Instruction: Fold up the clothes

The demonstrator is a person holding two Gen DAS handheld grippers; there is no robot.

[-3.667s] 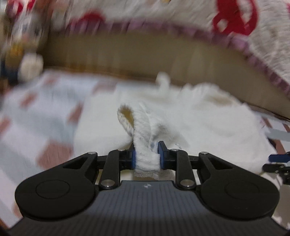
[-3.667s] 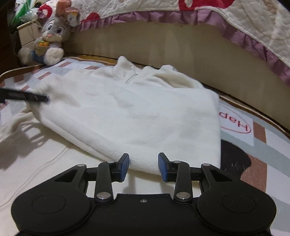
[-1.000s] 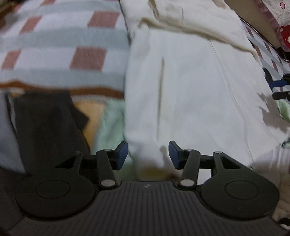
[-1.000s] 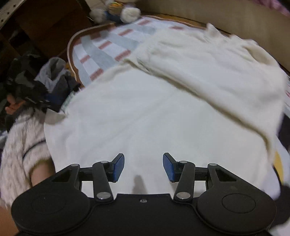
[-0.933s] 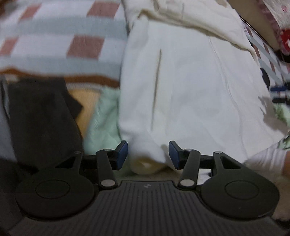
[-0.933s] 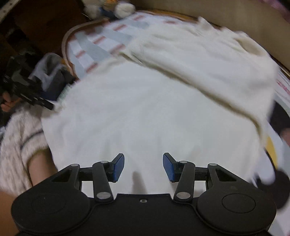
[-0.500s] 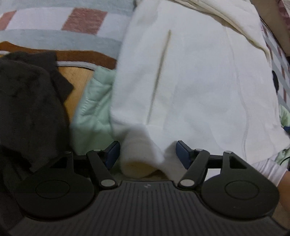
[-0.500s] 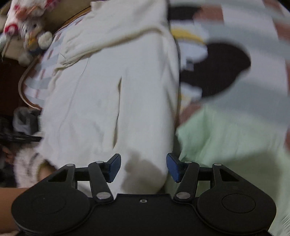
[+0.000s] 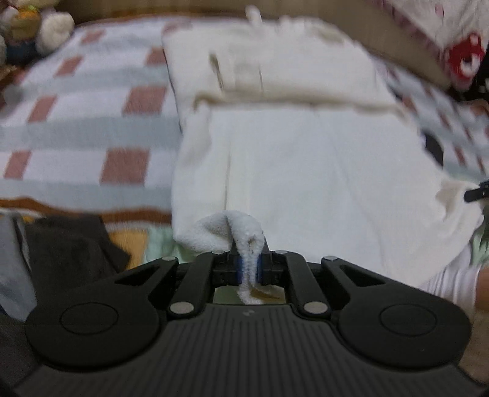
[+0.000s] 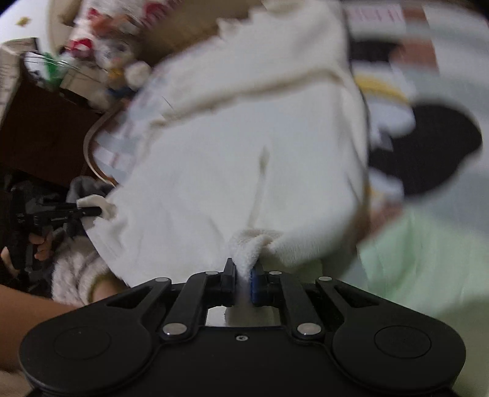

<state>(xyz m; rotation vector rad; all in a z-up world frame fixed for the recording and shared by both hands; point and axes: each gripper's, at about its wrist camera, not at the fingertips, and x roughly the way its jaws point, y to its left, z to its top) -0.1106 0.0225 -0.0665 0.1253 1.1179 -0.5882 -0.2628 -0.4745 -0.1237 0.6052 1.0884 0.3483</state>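
While the cream-white fleece garment (image 9: 305,171) is spread across the checked grey, white and brick-red bed cover (image 9: 85,122), its near hem is held at two places. A bunched fold of the hem at the garment's near left corner is pinched between the pressed-together blue-padded fingers of the left gripper (image 9: 250,265). Another raised fold of the same hem, near the right corner, is clamped by the right gripper (image 10: 243,279). The garment's far part is seen folded over itself, close to the far edge of the cover. A dark grey cloth (image 9: 67,244) is seen off the cover's near left edge. A plush toy (image 9: 33,27) is seen at its far left corner. Both views are blurred.
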